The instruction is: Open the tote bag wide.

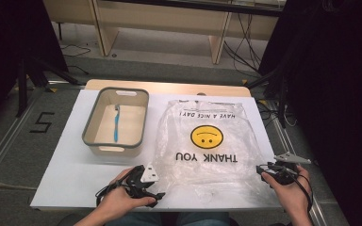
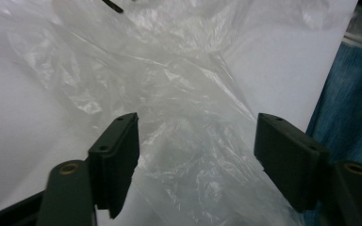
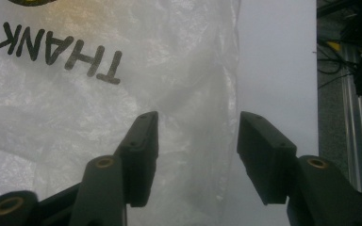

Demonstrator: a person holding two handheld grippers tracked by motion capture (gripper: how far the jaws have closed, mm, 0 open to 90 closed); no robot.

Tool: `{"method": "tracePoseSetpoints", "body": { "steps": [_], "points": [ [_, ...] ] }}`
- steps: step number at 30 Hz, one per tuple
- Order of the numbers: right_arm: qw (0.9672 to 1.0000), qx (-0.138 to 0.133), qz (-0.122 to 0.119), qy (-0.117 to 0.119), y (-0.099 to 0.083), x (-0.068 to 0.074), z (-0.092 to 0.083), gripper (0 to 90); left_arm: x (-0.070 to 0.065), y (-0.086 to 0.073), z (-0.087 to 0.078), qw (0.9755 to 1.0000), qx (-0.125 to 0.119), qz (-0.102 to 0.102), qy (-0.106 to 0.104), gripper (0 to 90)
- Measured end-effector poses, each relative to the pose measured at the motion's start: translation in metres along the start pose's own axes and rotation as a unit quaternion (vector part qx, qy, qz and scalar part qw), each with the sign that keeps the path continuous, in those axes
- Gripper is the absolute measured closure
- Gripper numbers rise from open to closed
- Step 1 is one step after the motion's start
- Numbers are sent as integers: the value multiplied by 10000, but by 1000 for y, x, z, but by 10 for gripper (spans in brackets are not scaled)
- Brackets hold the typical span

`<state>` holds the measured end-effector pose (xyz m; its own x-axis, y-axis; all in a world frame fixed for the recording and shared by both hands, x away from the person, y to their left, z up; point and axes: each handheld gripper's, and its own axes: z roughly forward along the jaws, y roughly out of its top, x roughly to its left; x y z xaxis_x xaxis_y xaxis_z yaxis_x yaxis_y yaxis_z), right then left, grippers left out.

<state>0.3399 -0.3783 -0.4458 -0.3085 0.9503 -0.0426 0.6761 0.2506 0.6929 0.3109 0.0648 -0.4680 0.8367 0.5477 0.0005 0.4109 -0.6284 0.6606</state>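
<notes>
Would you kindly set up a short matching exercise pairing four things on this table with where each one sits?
Things:
1. toothbrush
2. basket
3. plastic bag
4. right gripper

Places:
A. spread flat in the middle of the white table top, printed with a yellow smiley
B. at the bag's near right edge, jaws open
C. lying inside the basket
D. left of the bag, at the far left of the table top

Pairs: 1-C, 2-D, 3-A, 4-B
</notes>
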Motion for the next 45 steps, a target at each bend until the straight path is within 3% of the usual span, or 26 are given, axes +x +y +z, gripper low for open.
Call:
{"method": "tracePoseSetpoints", "body": {
  "steps": [5,12,13,15,16,23,31,38,45],
  "points": [
    [9999,93,-24,96,0,2,2,536,-2,1,10,9993,324,184,21,416],
    [9997,168,-59,190,1,4,4,578,0,4,15,9984,507,240,-35,549],
    [9995,202,-105,209,1,4,4,618,0,5,16,9984,504,240,4,617],
    [9994,231,-108,246,1,4,4,641,2,6,16,9983,543,200,29,651],
    [9991,277,-119,301,2,4,3,706,4,6,16,9983,546,191,32,717],
    [9979,418,-219,450,4,6,1,884,12,8,18,9978,610,160,187,871],
    [9973,490,-235,502,4,8,0,900,21,9,16,9968,659,108,443,892],
    [9969,512,-226,547,6,10,-2,900,30,13,12,9961,430,-84,767,893],
    [9958,555,-279,680,6,15,-2,900,43,21,12,9917,204,-292,1239,893]
  ]
}}
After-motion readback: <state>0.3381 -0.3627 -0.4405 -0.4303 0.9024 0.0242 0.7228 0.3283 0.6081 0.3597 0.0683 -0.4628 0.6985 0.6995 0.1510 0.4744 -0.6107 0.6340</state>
